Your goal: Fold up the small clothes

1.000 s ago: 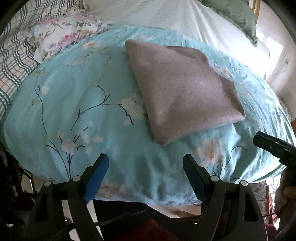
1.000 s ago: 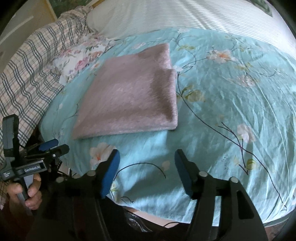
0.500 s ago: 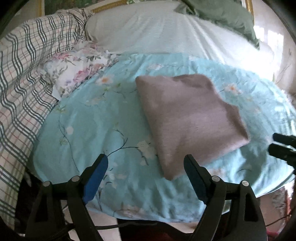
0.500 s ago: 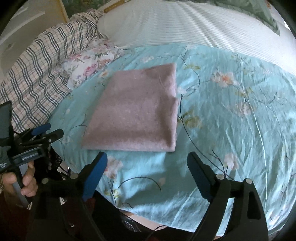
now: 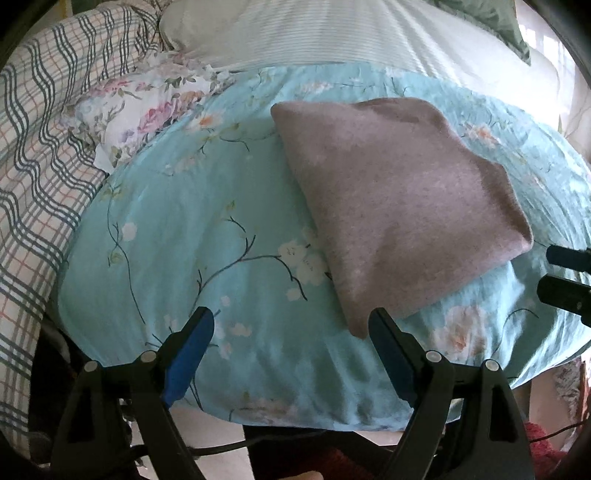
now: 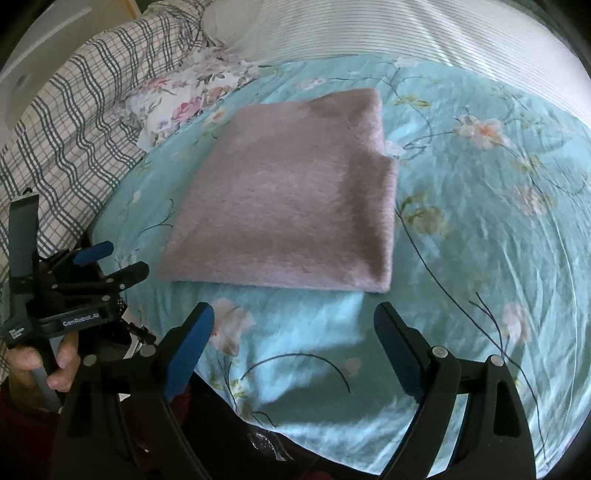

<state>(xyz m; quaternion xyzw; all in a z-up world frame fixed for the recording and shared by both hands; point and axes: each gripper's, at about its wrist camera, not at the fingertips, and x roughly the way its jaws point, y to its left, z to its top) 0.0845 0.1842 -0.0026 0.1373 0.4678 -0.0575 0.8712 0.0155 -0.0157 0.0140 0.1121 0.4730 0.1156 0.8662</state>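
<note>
A folded mauve-grey knit garment [image 5: 391, 206] lies flat on a light blue floral sheet [image 5: 192, 236]; it also shows in the right wrist view [image 6: 291, 206]. My left gripper [image 5: 291, 325] is open and empty, above the sheet's near edge, its right finger near the garment's near corner. My right gripper [image 6: 295, 321] is open and empty, just short of the garment's near edge. The left gripper shows at the left of the right wrist view [image 6: 110, 260], open. The right gripper's fingertips [image 5: 565, 254] show at the right edge of the left wrist view.
A plaid blanket [image 5: 40, 158] lies at the left, with a floral pillow [image 5: 144, 110] beside it. A white striped cover [image 6: 406, 33] lies beyond the sheet. A green pillow [image 5: 495, 18] sits at the far right. The bed edge drops off below the grippers.
Both grippers have pulled back from the garment and a little higher; more of the bed shows. The right gripper's jaws have opened wider. The garment has not moved.
</note>
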